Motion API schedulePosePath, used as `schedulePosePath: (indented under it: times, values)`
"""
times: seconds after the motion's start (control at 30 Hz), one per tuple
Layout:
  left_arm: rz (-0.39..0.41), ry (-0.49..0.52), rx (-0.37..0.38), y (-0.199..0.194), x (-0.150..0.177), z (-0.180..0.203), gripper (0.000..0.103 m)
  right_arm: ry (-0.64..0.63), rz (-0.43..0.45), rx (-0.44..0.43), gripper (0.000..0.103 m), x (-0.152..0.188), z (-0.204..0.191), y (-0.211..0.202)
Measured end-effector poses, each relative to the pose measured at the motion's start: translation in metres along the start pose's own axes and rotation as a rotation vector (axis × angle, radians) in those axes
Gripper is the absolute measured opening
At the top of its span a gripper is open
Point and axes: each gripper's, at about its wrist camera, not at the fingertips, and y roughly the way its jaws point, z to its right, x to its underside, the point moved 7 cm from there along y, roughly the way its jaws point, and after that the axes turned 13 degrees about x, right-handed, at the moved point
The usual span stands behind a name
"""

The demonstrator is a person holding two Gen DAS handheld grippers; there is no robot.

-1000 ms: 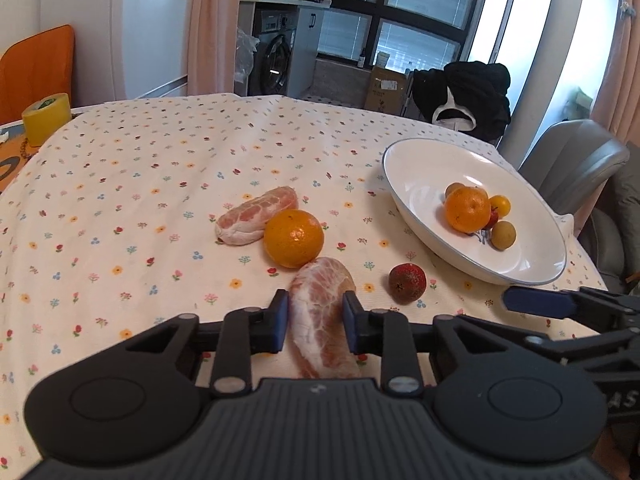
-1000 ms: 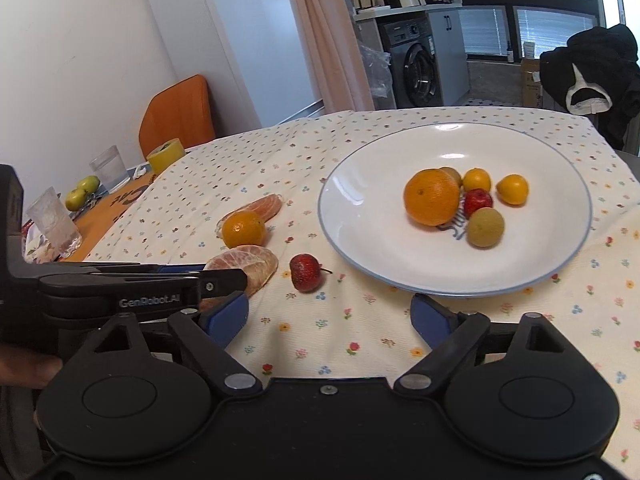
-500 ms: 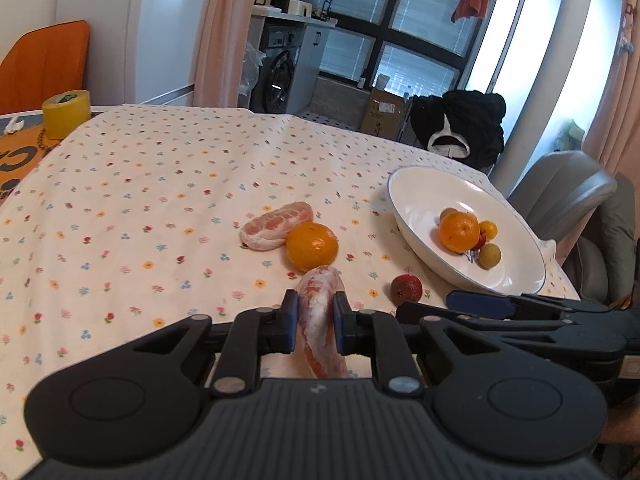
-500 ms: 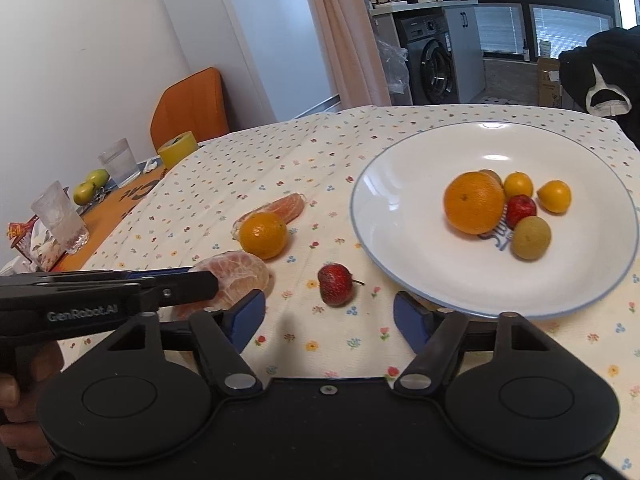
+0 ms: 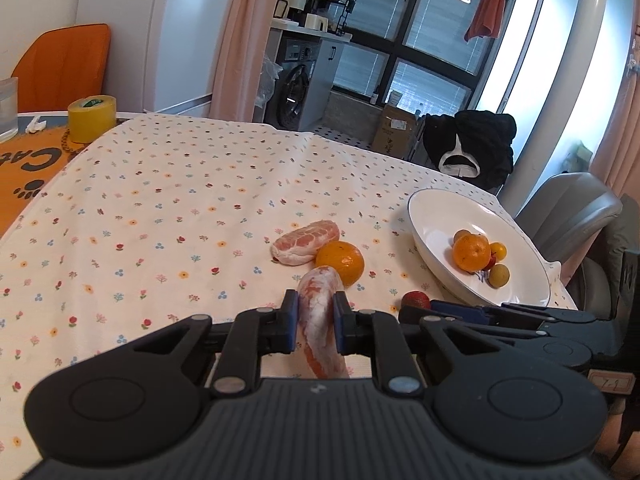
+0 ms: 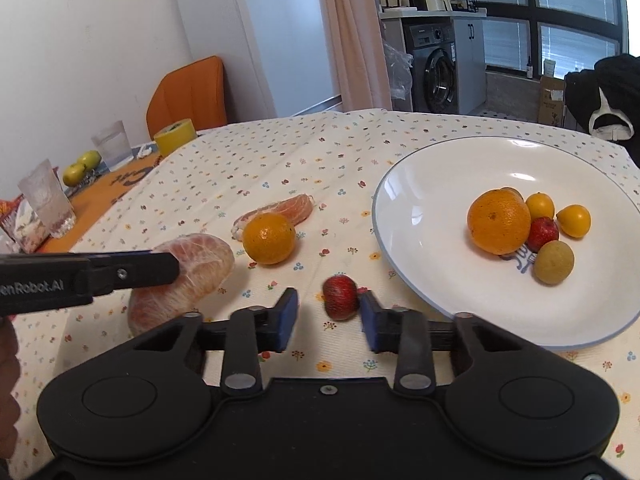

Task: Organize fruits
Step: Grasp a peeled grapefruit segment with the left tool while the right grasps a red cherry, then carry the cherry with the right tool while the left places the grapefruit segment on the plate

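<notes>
- My left hand-held gripper (image 5: 314, 320) is clamped on a peeled citrus segment (image 5: 320, 320), pads pressing its flat sides near mid-length, raised a little off the tabletop (image 5: 160, 208), I judge.
- It looks soft, juicy and light; I judge a hard squeeze would burst the membrane.
- My right hand-held gripper (image 6: 328, 314) stands spread around the small red fruit (image 6: 340, 297), pads not touching.
- That fruit seems delicate and liable to roll; take it across its middle.
- Beyond lie a whole orange (image 6: 269, 237), another peeled segment (image 6: 280, 211), then the white plate (image 6: 420, 240), already holding several fruits.
</notes>
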Motion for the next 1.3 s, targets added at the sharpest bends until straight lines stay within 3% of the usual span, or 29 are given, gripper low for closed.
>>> schedulePosePath:
  times: [0.07, 0.33, 0.9, 1.3]
  values:
    - [0.003, -0.003, -0.003, -0.001, 0.001, -0.001, 0.016, -0.002, -0.001, 0.009, 0.020, 0.001, 0.001, 0.000]
    - [0.012, -0.005, 0.010, -0.002, -0.002, 0.002, 0.016, 0.008, 0.017, -0.002, 0.018, 0.000, 0.006, -0.009]
    - [0.007, 0.010, 0.023, 0.002, -0.003, 0.007, 0.016, -0.035, -0.006, 0.030, 0.026, 0.008, 0.004, -0.004]
    - [0.011, 0.017, 0.022, 0.001, -0.006, 0.009, 0.016, -0.008, 0.003, 0.007, 0.021, 0.007, 0.008, -0.005]
